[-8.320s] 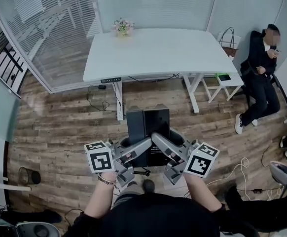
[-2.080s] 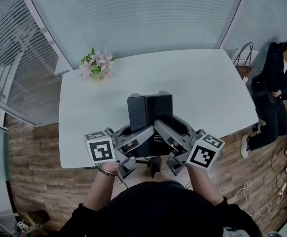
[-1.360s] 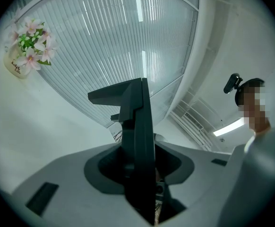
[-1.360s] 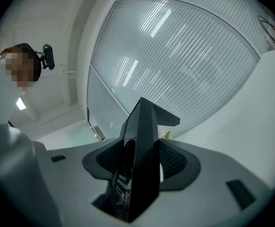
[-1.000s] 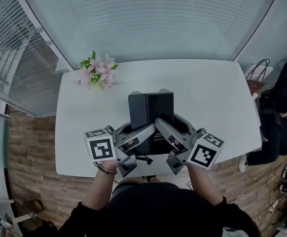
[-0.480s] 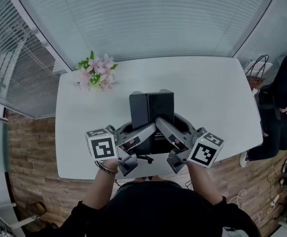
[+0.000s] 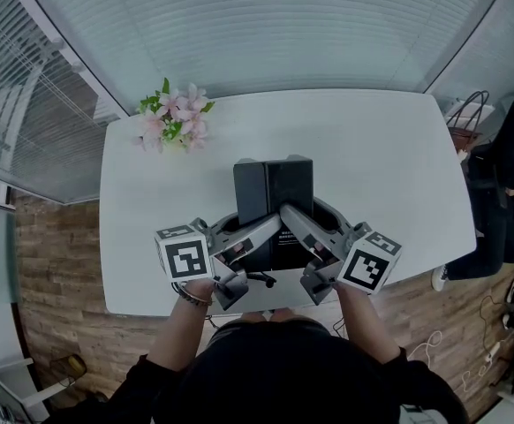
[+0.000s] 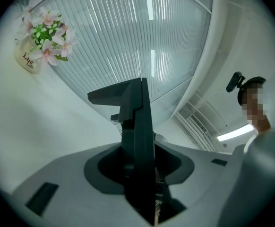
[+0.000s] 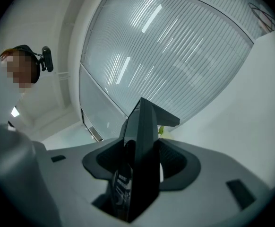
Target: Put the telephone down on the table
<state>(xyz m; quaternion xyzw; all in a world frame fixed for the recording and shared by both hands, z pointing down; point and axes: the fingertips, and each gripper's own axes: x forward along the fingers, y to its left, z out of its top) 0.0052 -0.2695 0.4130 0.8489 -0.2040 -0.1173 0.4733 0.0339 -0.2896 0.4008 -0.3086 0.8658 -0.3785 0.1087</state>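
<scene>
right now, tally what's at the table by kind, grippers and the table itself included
telephone: 1
flower pot: 1
grippers: 2, the left gripper and the right gripper, both clamped on the telephone
table: 1
total: 5

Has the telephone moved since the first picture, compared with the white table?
Yes. The telephone was over the wooden floor, short of the table; now it is above the table, toward its near edge.
</scene>
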